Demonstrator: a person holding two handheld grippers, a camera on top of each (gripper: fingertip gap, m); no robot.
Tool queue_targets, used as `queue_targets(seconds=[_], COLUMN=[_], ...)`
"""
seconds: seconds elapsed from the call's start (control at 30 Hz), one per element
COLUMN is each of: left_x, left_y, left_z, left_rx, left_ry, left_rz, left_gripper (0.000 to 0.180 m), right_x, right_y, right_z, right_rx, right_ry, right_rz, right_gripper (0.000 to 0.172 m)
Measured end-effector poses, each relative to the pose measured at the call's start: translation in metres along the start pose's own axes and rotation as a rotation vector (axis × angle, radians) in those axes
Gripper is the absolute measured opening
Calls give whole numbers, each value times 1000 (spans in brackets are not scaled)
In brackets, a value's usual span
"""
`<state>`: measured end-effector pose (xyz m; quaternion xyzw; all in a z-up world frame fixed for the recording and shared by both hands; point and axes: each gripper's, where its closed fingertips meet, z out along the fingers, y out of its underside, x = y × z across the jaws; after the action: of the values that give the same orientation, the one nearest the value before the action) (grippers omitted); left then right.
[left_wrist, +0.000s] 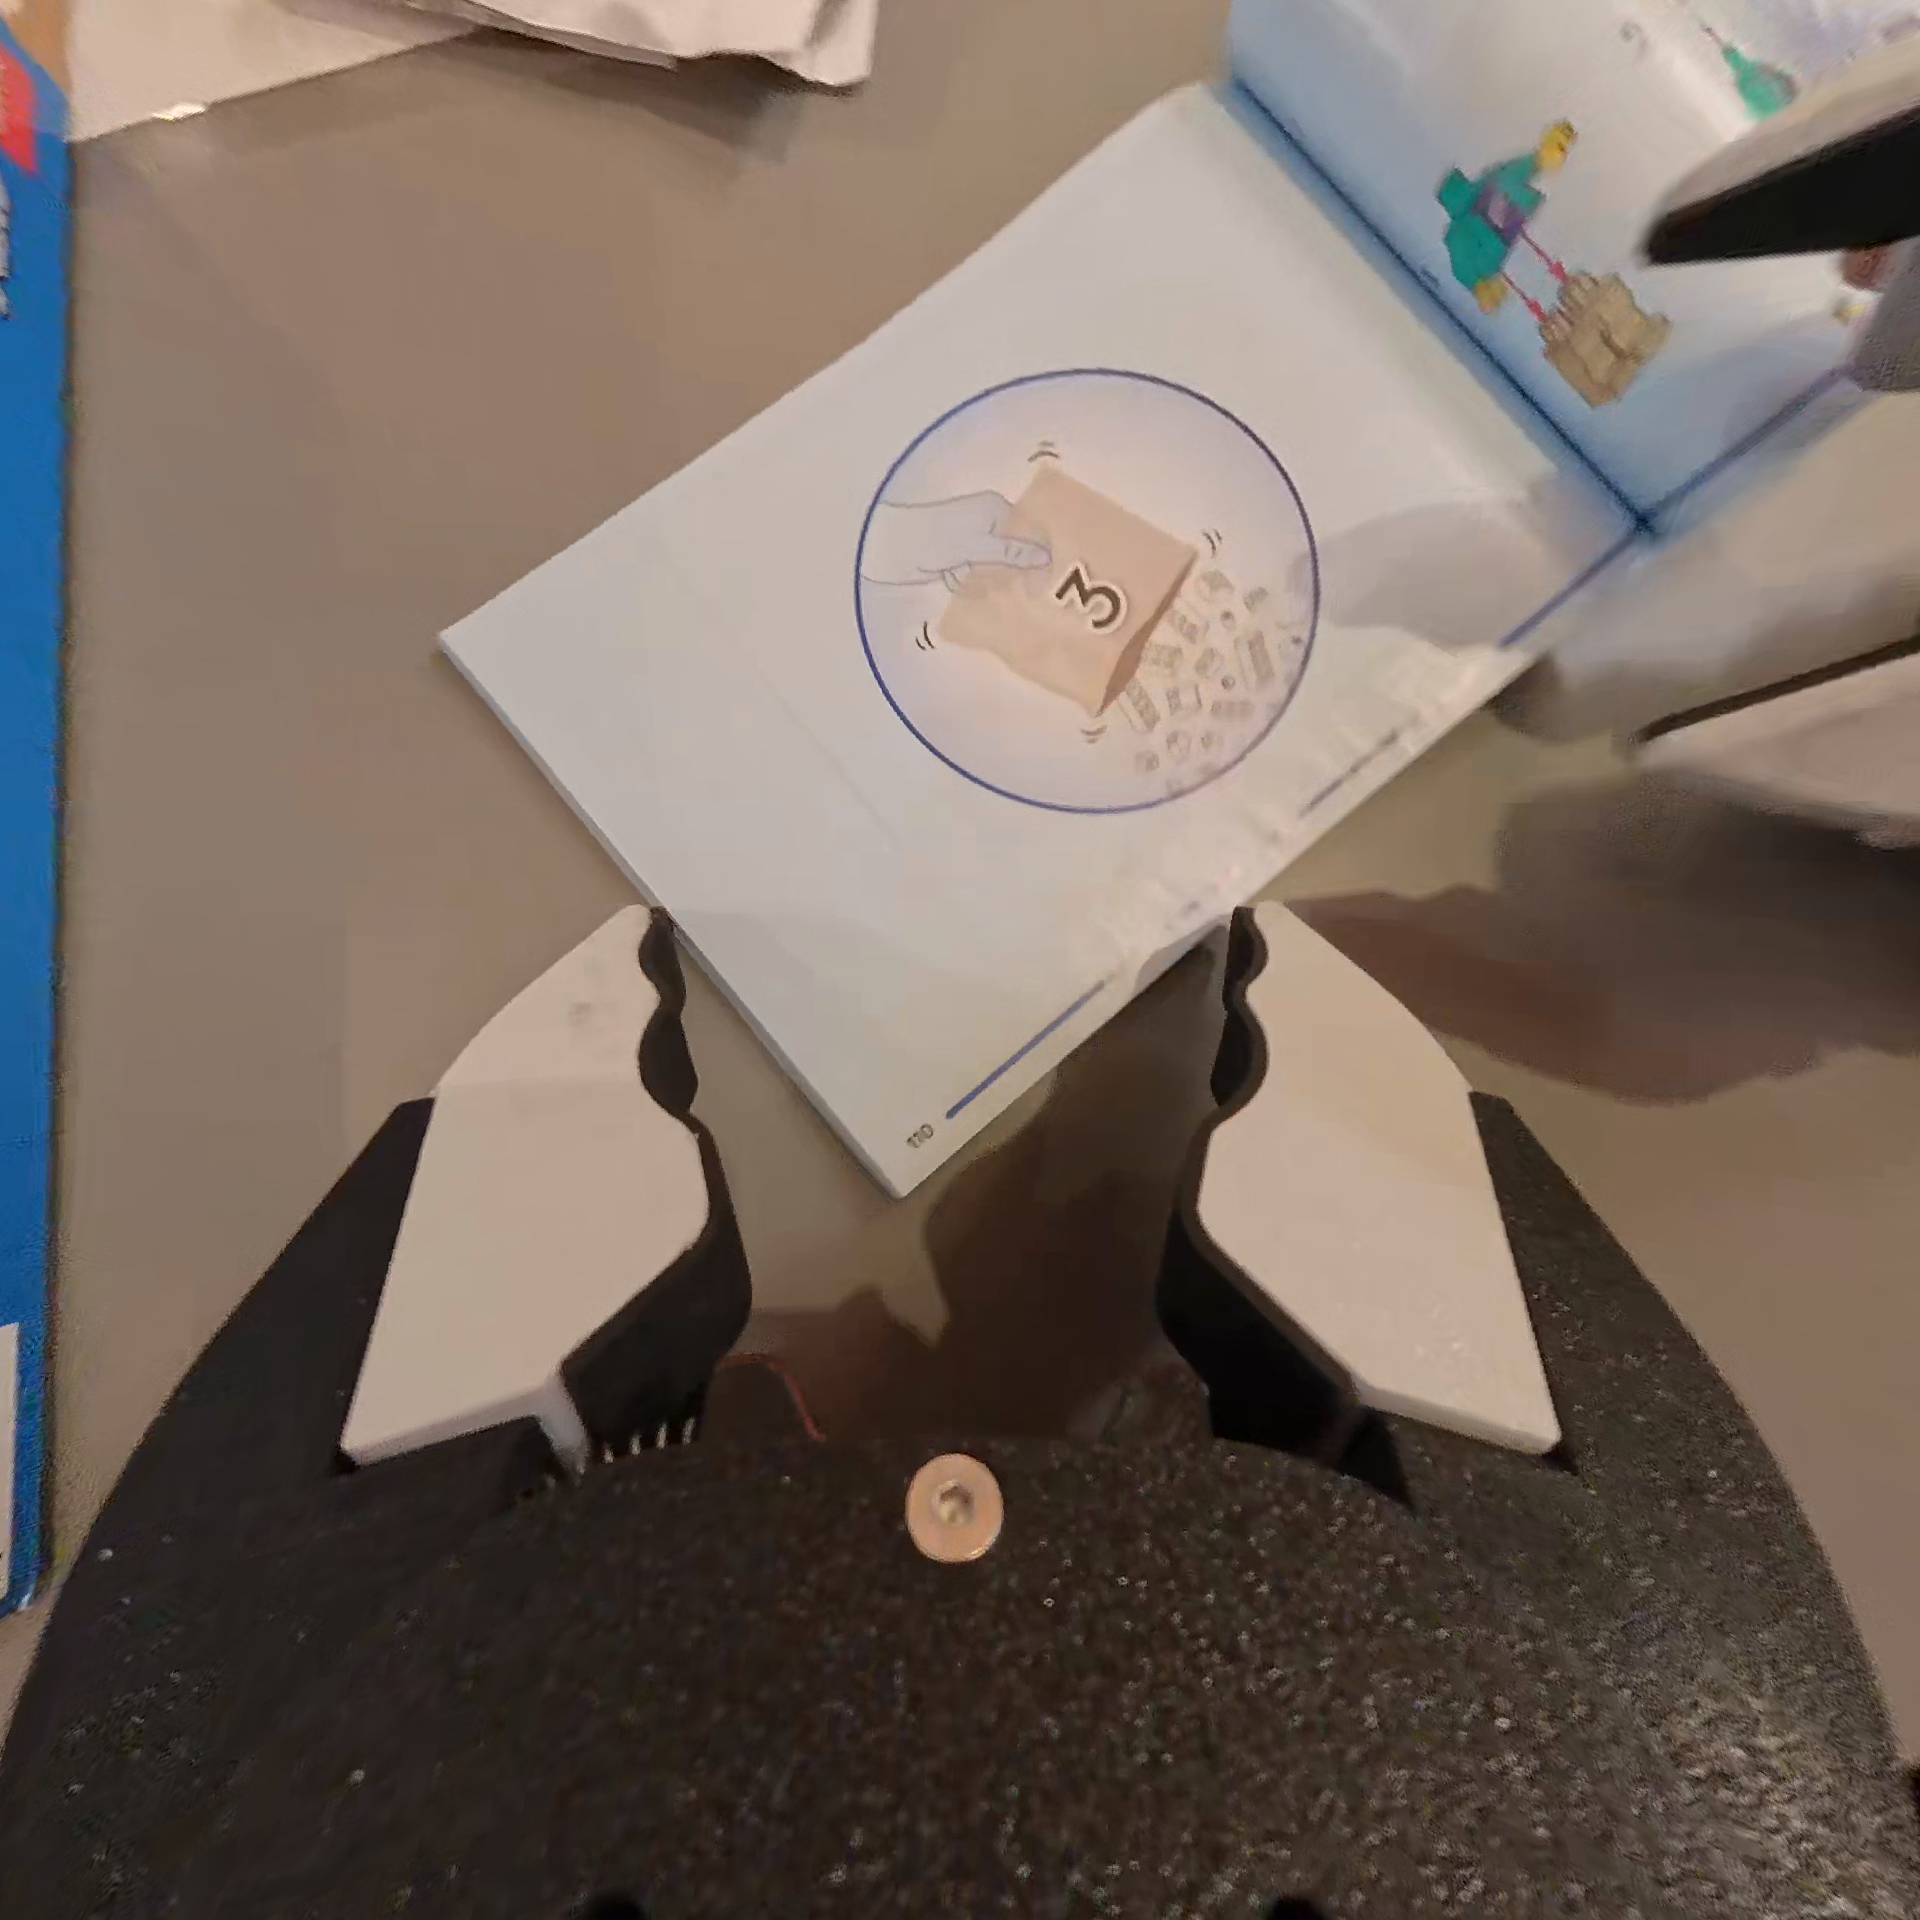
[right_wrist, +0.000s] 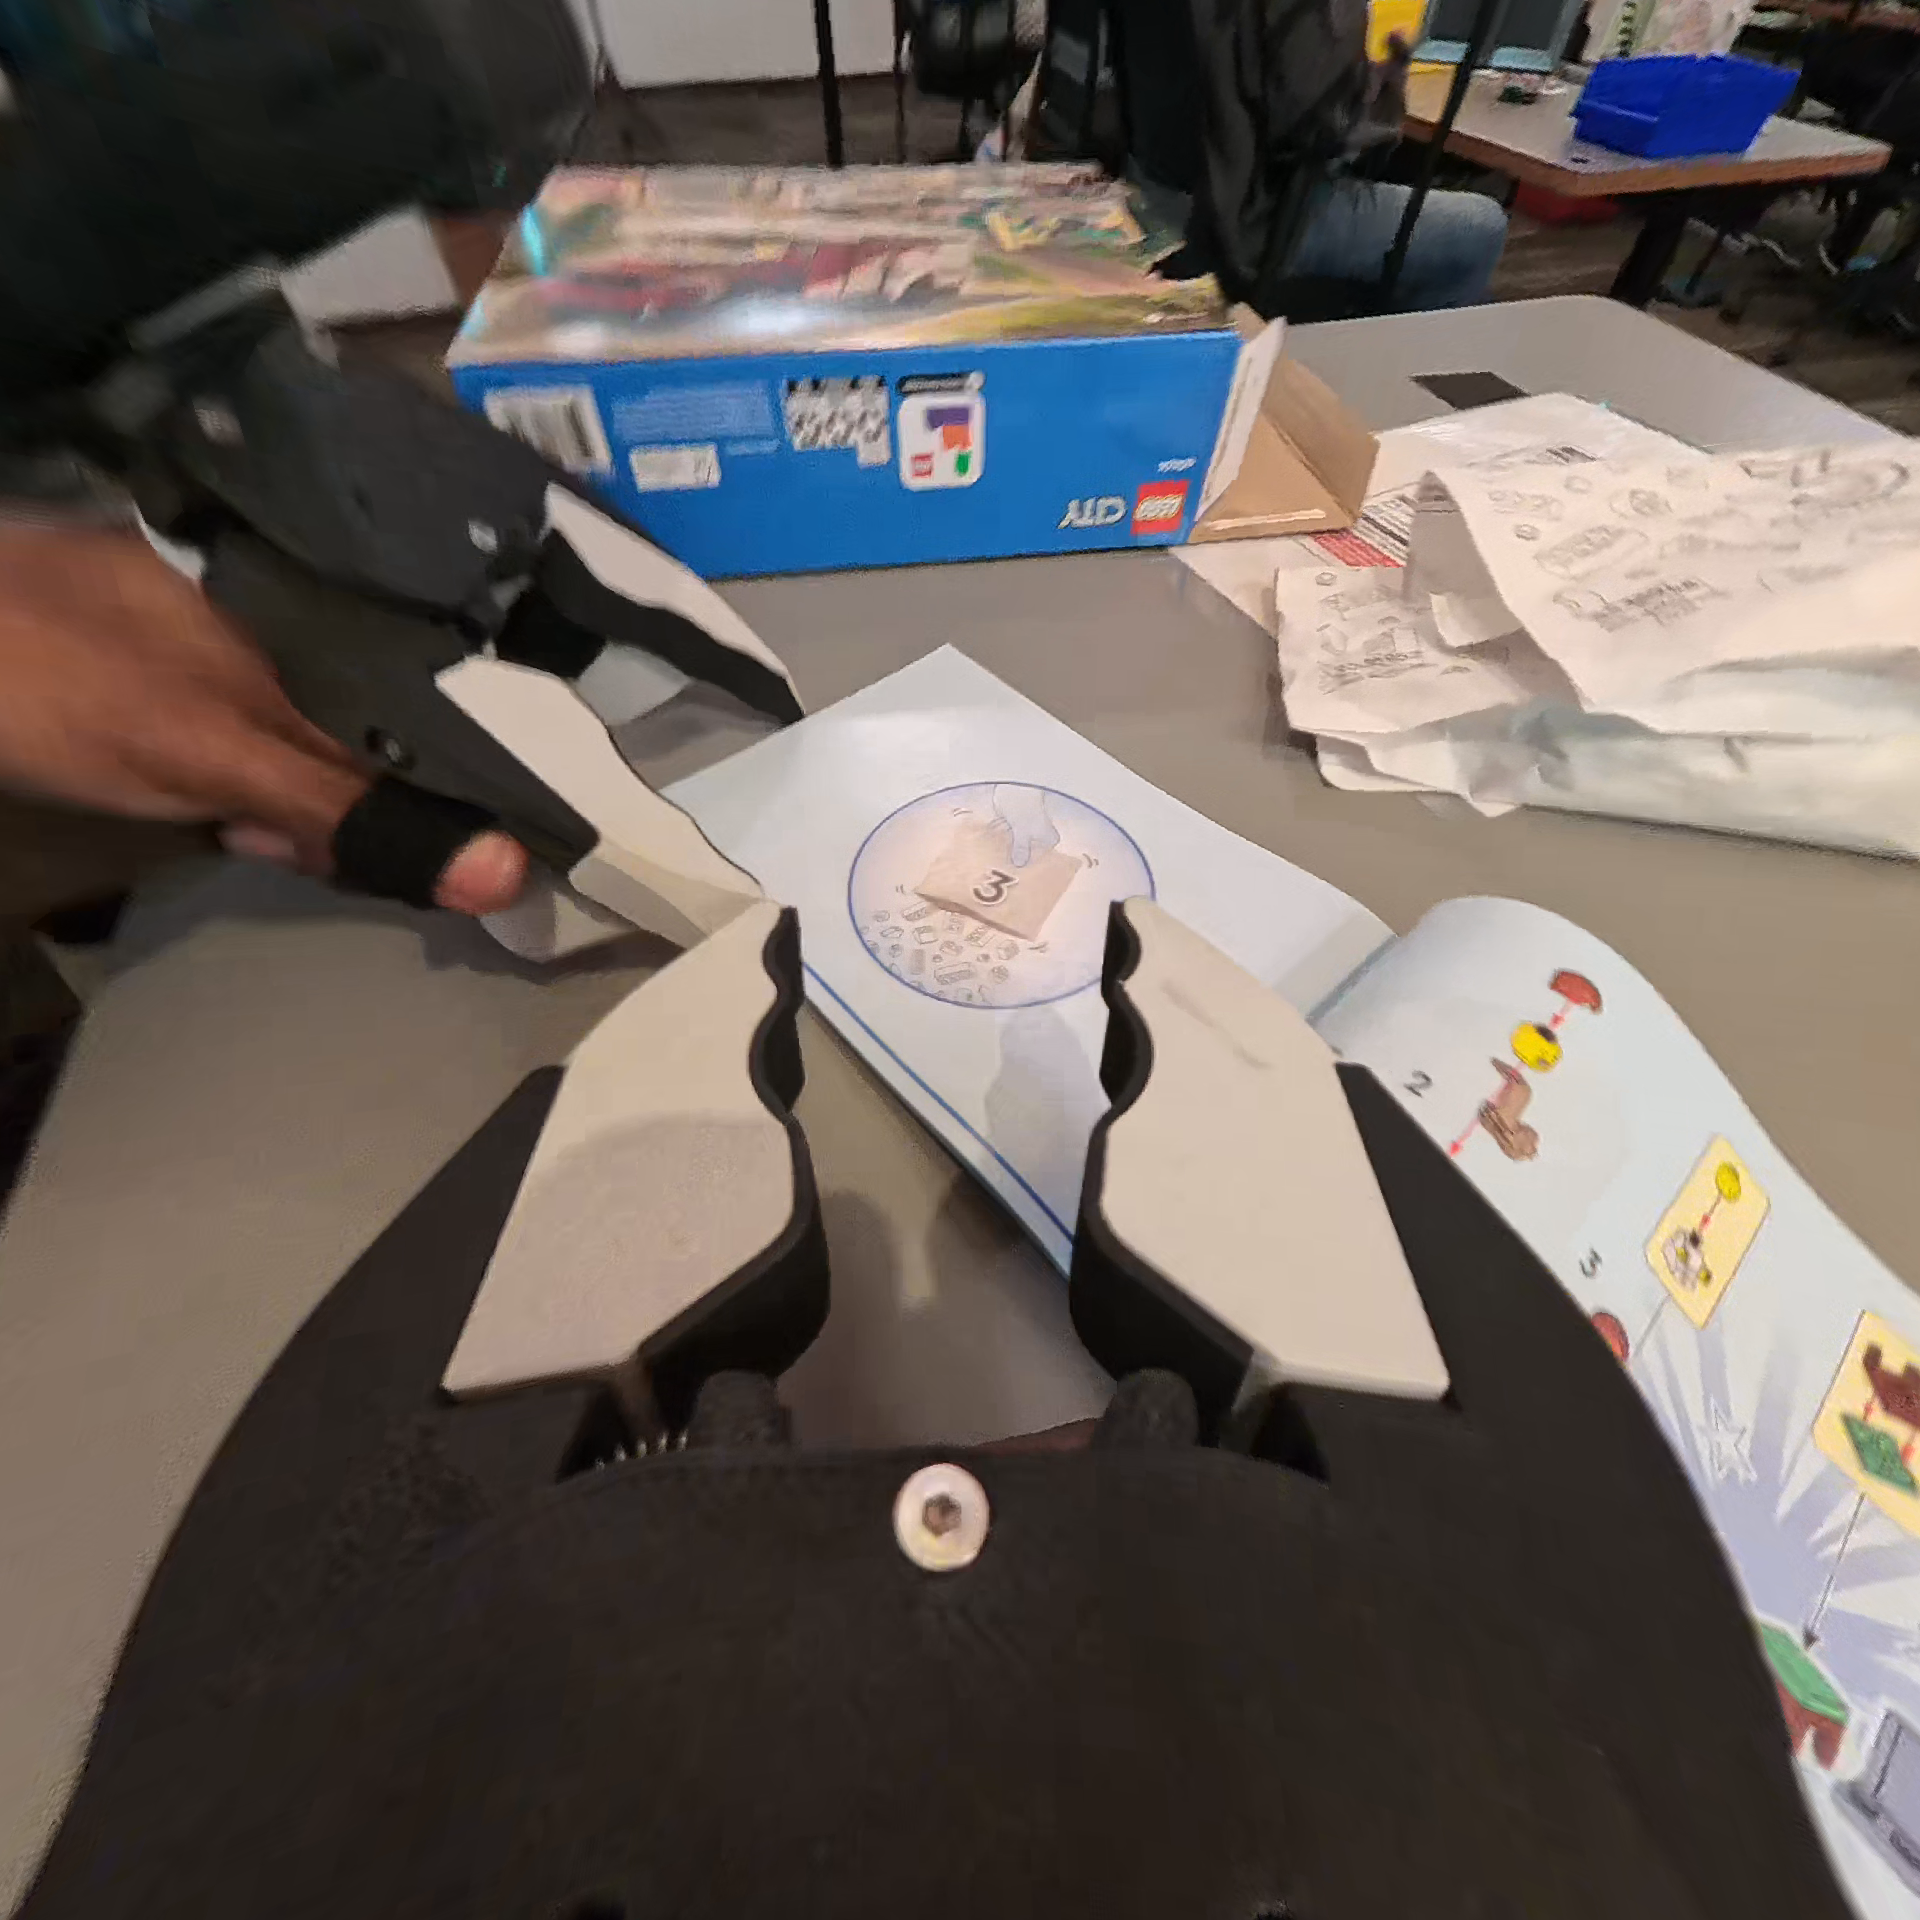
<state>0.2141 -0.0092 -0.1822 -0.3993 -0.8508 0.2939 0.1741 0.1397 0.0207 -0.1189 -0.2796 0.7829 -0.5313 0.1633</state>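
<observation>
Left gripper (left_wrist: 951, 935): jaws wide, empty, over booklet (left_wrist: 831, 779) corner.
Right gripper (right_wrist: 951, 935): parted, empty.
Risk: the curled page (right_wrist: 1558, 1143) could crease under a fingertip.

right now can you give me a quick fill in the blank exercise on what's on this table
1. The open light blue instruction booklet lies on the ____ table.
2. The long cardboard box behind it has a ____ side.
3. The left gripper has its jaws ____.
4. Crumpled ____ paper bags lie beside the box.

Missing words: grey; blue; open; white
</observation>
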Motion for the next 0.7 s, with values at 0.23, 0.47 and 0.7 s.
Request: queue_targets(seconds=[0.23, 0.47, 0.7], left_x=[15, -27, -23], left_y=[-3, -42, -46], left_z=[-12, -23, -13], left_rx=[37, 365, 359], left_ry=[154, 303, 288], left_rz=[-26, -489, -478], left_gripper=[96, 79, 78], right_x=[-16, -19, -14], right_y=[31, 45, 51], right_z=[10, 21, 26], right_rx=[-190, -310, -371], right_ry=[-29, -80, -120], right_rz=[-307, -302, -188], right_gripper=[57, 49, 43])
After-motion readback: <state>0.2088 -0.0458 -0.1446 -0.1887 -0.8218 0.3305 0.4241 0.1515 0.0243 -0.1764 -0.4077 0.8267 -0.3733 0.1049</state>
